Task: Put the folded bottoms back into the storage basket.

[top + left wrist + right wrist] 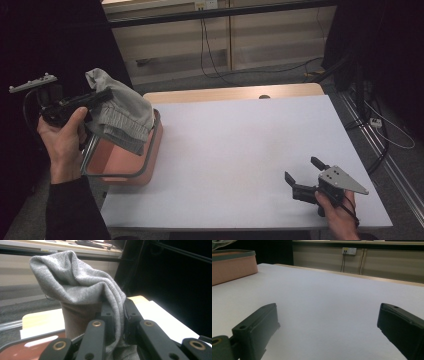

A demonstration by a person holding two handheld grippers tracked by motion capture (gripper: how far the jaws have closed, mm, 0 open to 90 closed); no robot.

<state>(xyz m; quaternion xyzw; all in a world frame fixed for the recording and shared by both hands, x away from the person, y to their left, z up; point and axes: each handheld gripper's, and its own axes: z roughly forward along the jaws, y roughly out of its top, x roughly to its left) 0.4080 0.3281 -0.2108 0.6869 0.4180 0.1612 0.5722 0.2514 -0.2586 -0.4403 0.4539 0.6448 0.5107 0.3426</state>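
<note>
Left tongs [102, 96] pinching a bunched grey cloth [122, 112], holding it above the pink basket [127, 162] sitting at the left edge of the white counter [240, 150], right tongs [304, 173] resting spread wide near the counter's front right corner, gripping nothing

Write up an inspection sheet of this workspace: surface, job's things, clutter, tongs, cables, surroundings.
Surface: white table, bare across its middle, with a wooden strip along the far edge.
Job's things: grey cloth bunched and held over the pink basket at the table's left edge.
Clutter: nothing seen.
Tongs: left tongs shut on the grey cloth; right tongs open, low over the table's near right corner, holding nothing.
Cables: black cable hangs down the far wall; white cable lies on the floor at right.
Surroundings: beige wall panels behind the table, grey floor, dark areas on both sides.
</note>
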